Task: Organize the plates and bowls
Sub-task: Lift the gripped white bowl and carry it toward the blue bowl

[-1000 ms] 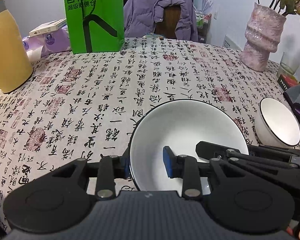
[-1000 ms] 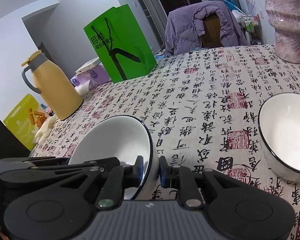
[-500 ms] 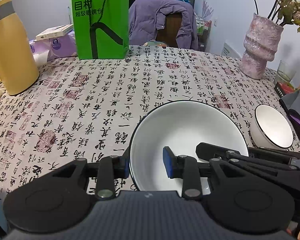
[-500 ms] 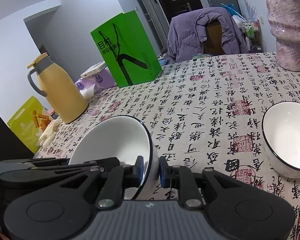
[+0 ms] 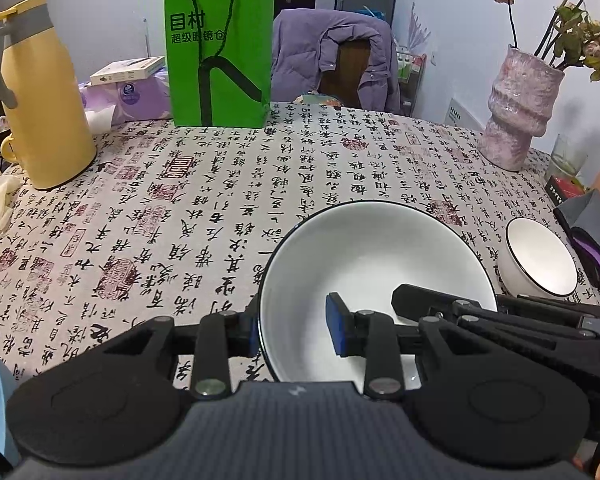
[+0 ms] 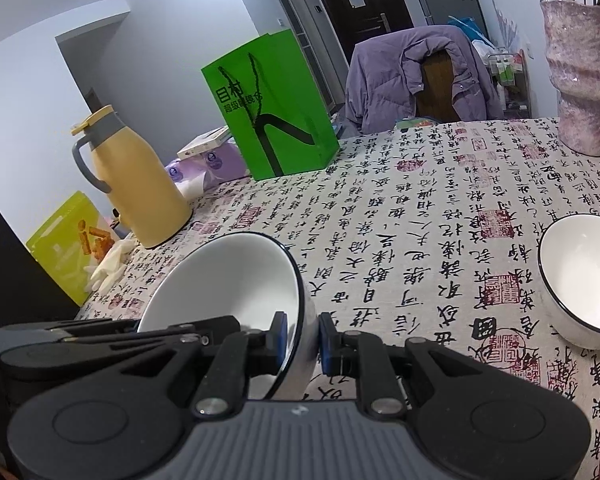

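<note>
A large white bowl (image 5: 372, 256) with a thin black rim is held between both grippers over the calligraphy-print tablecloth (image 5: 204, 216). My left gripper (image 5: 296, 330) is shut on its left rim, one blue pad inside and one outside. My right gripper (image 6: 303, 340) is shut on the opposite rim of the same large bowl (image 6: 236, 276), which looks tilted in that view. The right gripper's black fingers (image 5: 424, 300) reach into the bowl in the left wrist view. A smaller white bowl (image 5: 540, 260) (image 6: 580, 280) stands on the cloth to the right, apart from both grippers.
A yellow thermos jug (image 5: 40, 100) stands at the far left, a green paper bag (image 5: 220, 52) at the back, a pink vase (image 5: 516, 112) with flowers at the back right. A chair with a purple jacket (image 5: 332, 56) is behind the table. Grey and purple fabric (image 5: 592, 232) lies at the right edge.
Both grippers have risen and drawn back together with the large bowl still in them. The small bowl and the things at the back now look farther off.
</note>
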The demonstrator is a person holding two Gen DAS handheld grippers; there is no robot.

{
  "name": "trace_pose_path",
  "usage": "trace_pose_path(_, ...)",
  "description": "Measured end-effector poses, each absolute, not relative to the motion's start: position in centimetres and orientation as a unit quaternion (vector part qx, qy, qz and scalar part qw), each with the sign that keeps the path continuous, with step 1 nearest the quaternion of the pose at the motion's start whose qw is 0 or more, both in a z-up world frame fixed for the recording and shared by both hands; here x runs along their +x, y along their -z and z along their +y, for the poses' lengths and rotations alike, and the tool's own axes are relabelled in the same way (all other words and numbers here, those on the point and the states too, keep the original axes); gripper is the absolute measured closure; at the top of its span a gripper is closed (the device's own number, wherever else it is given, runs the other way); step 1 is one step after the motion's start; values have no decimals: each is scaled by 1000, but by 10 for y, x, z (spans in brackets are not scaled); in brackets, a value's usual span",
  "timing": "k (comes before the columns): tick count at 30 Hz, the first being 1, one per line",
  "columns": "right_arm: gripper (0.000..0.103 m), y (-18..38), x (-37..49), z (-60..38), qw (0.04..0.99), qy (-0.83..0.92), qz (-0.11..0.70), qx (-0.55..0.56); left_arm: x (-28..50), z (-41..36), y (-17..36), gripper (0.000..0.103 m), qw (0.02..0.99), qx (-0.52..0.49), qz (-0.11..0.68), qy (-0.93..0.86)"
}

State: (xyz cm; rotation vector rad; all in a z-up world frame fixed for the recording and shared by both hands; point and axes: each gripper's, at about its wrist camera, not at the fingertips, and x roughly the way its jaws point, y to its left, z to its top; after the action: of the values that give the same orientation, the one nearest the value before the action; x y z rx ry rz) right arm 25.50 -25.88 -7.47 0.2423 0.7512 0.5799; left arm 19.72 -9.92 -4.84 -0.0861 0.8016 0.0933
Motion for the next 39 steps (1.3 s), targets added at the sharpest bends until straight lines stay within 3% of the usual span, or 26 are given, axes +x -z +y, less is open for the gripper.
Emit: trace_pose_path(39,87,50,214,-211,883,-299,350,94,148,-52,25,72,929,-66,359,-60)
